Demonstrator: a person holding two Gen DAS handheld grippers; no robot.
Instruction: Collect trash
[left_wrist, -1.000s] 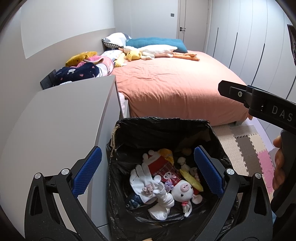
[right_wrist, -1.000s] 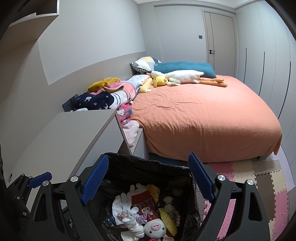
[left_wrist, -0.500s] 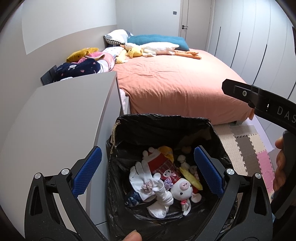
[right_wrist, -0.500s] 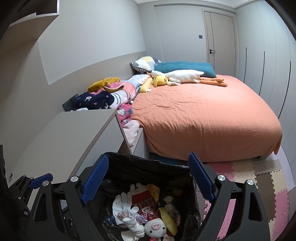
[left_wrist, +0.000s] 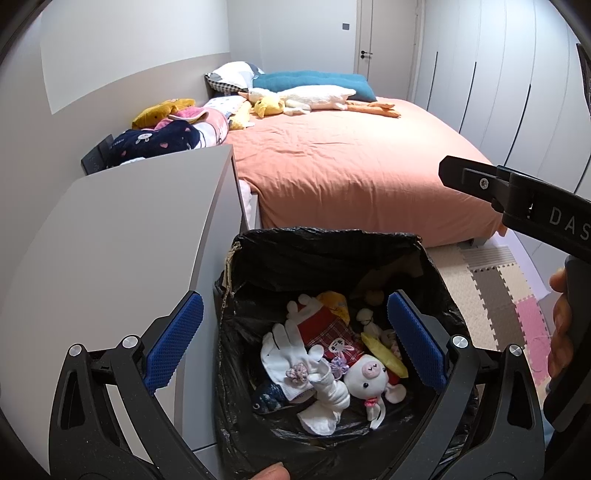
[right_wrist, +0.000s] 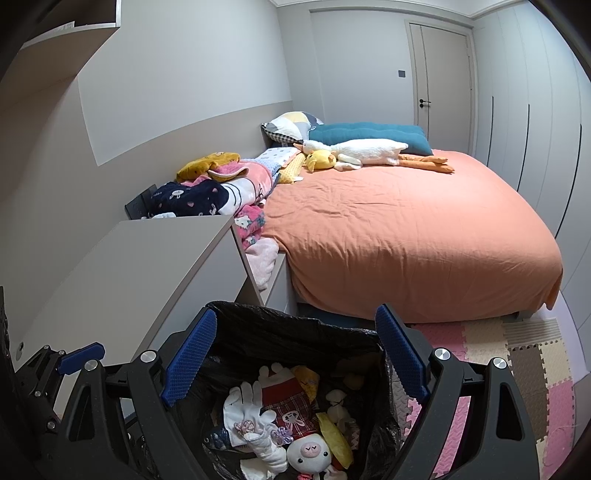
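Both tools over the bin, jaws wide apart, nothing held. Left tool sits straight above the bag mouth; right tool is beside it, a bit further back. Trash is already inside: glove, pig toy, socks. Can't see any loose trash on the counter or bed from here, so probably next step is closing the bag; left is nearer.

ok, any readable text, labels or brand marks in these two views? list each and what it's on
"DAS", cut off by the frame edge: on the black body of the right gripper, seen in the left wrist view.
Navy blanket: a small pale mark near its edge, too small to read.
Nothing else legible in either view.
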